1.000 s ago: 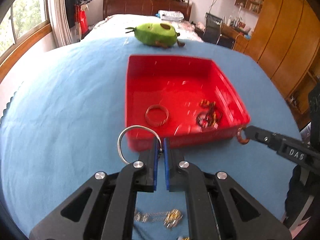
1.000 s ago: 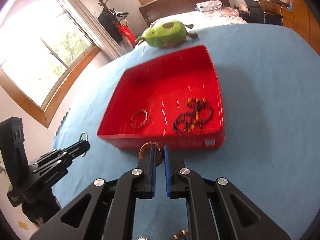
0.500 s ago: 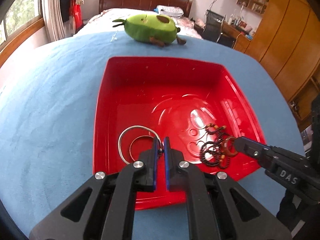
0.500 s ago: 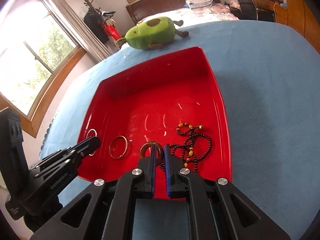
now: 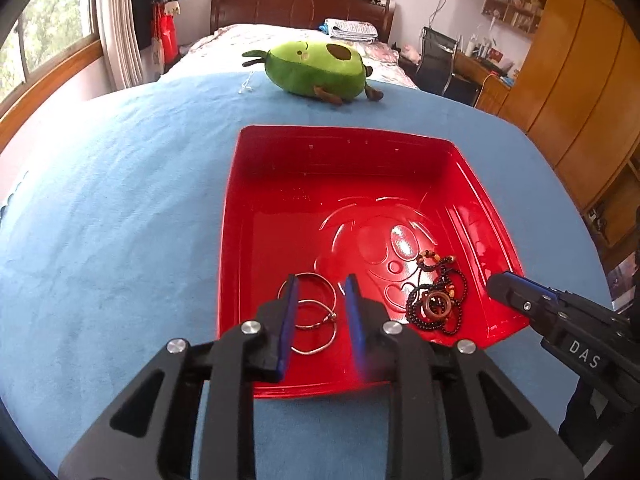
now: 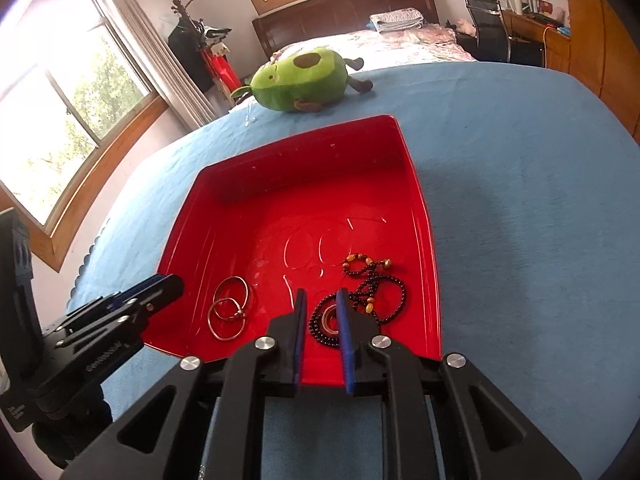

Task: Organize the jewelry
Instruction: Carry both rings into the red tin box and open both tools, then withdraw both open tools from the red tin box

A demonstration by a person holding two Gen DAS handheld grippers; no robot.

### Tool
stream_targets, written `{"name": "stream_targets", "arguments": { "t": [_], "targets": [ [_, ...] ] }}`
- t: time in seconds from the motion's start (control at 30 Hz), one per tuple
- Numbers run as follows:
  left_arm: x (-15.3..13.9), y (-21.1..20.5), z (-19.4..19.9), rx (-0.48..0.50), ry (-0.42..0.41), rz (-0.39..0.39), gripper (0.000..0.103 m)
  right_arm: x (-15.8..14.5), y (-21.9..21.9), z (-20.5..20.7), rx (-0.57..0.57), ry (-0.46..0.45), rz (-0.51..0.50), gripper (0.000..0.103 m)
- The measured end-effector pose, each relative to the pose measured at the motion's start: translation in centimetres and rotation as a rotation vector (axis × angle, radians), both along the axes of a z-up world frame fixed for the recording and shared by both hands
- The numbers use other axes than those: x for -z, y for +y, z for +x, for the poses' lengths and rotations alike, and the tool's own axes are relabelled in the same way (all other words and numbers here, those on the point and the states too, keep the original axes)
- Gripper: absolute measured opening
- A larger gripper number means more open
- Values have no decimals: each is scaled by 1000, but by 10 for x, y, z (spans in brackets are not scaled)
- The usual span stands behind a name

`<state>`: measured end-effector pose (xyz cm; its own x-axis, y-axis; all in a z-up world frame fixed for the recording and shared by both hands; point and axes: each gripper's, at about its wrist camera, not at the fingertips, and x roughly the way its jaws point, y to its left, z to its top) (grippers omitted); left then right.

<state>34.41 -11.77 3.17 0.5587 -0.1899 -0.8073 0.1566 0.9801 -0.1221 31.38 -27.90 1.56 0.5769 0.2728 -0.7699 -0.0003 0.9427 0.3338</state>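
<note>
Two grippers, both with jaws spread and nothing between the pads. Left gripper [image 5: 320,280] hangs over the near-left corner of the red tray [image 5: 228,216]; right gripper [image 6: 320,294] over the near-right part.

Where the jewelry sits, all inside the tray on its floor:
- silver bangles [image 5: 310,314]: thin wire hoops overlapping each other, one with a small clasp or bead. They lie right under the left gripper's open jaws, which reads as a release position rather than an approach, judging by the height above them.
- dark bead necklace [image 6: 368,300]: black round beads with a few amber ones, lying in loose loops, near-right.
- brown ring [image 5: 436,304]: small, glossy, sits on top of the bead loops, directly below the right gripper's gap.

Grouping looks deliberate: metal hoops left, beads plus ring right, apart from each other so nothing tangles.

Materials: tray is glossy hard plastic, shallow sloped walls, moulded curved pattern in the floor, so hoops would slide easily. It rests on a blue plush cloth [image 5: 100,220], matte and grippy. A green avocado plush toy [image 5: 316,70] lies on the cloth beyond the far rim, well apart from the tray.

Can't tell whether more pieces remain outside the tray; none show here.
</note>
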Motion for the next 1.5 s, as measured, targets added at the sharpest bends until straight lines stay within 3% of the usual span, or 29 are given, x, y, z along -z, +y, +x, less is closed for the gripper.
{"name": "stream_targets", "arguments": {
  "t": [0.87, 0.97, 1.5],
  "targets": [
    [2, 0, -12, -14, -1, 65, 27, 1, 13, -12, 0, 16, -85, 16],
    [2, -1, -17, -16, 3, 74, 27, -2, 15, -17, 25, 6, -144, 16],
    [-2, 7, -92, -21, -13, 91, 28, -14, 25, -83, 21, -51, -191, 16]
  ]
}}
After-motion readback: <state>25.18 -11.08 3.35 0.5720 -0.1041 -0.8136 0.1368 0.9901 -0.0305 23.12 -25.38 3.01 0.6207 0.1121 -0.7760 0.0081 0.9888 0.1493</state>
